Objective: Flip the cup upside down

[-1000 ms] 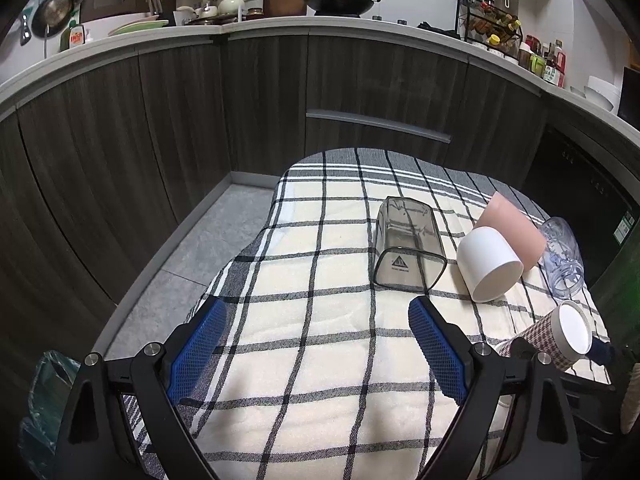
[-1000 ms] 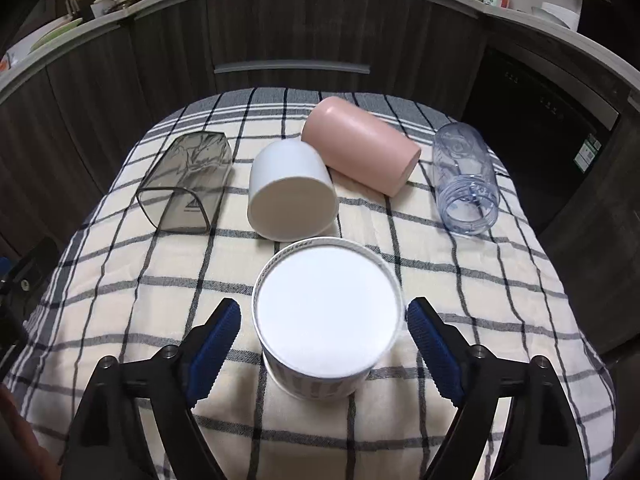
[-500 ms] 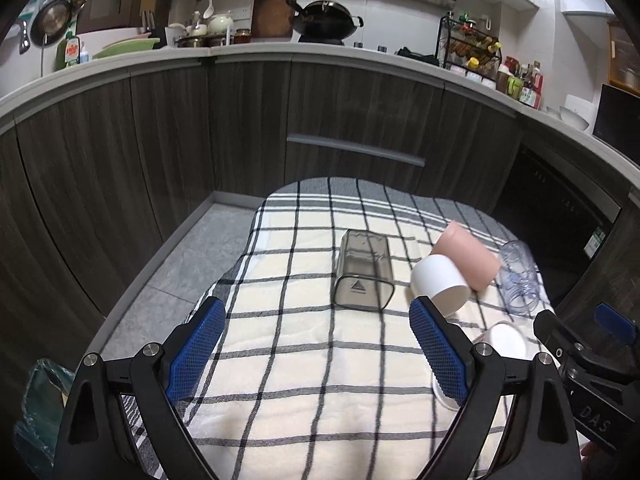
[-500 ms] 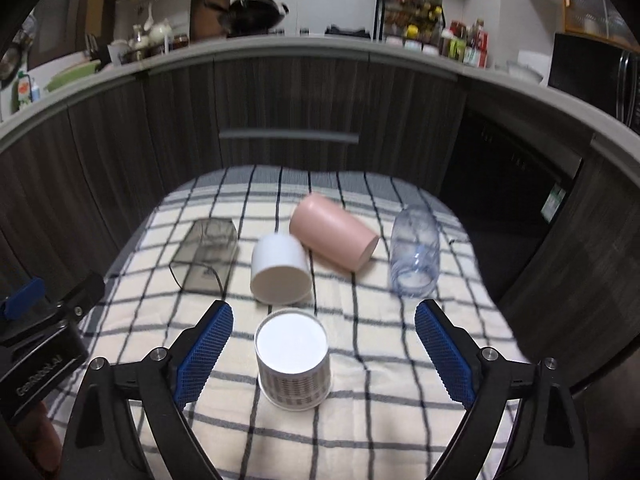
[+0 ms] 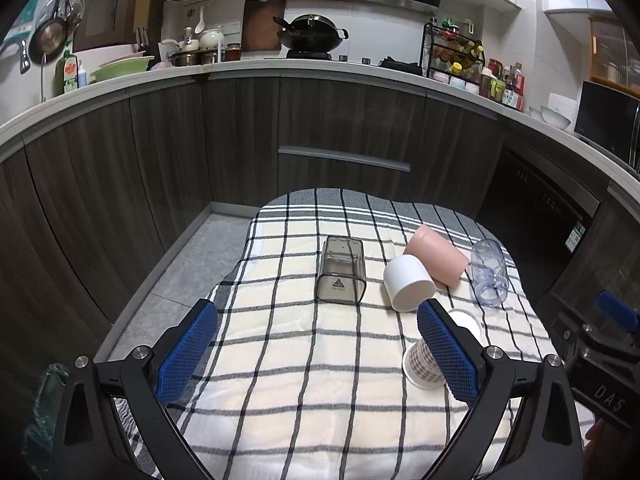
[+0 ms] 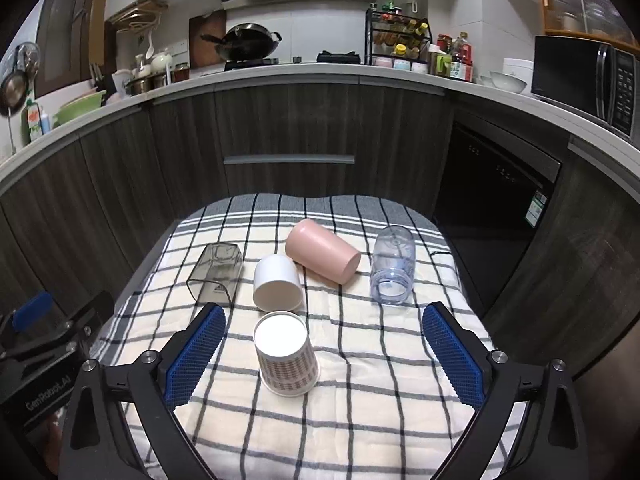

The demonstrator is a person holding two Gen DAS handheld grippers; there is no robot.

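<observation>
A checked paper cup (image 6: 286,356) stands upside down on the plaid cloth, white base up. It also shows in the left wrist view (image 5: 424,364), partly behind my right finger pad. My right gripper (image 6: 324,352) is open and empty, held above and behind the cup, its pads wide on either side. My left gripper (image 5: 316,352) is open and empty over the cloth's left part. A white cup (image 6: 277,283), a pink cup (image 6: 322,250), a clear bottle-like cup (image 6: 392,266) and a smoky square cup (image 6: 216,274) lie on their sides.
The plaid cloth (image 6: 360,400) covers a small table. Dark wood cabinets (image 6: 288,132) curve around it, with a dishwasher front (image 6: 496,184) at right. The floor (image 5: 188,264) drops off at the table's left. The countertop holds a wok (image 6: 244,46) and jars.
Both grippers have pulled back and up from the table, so the cups look smaller. The checked cup stays upside down on the cloth, free of the right gripper.
</observation>
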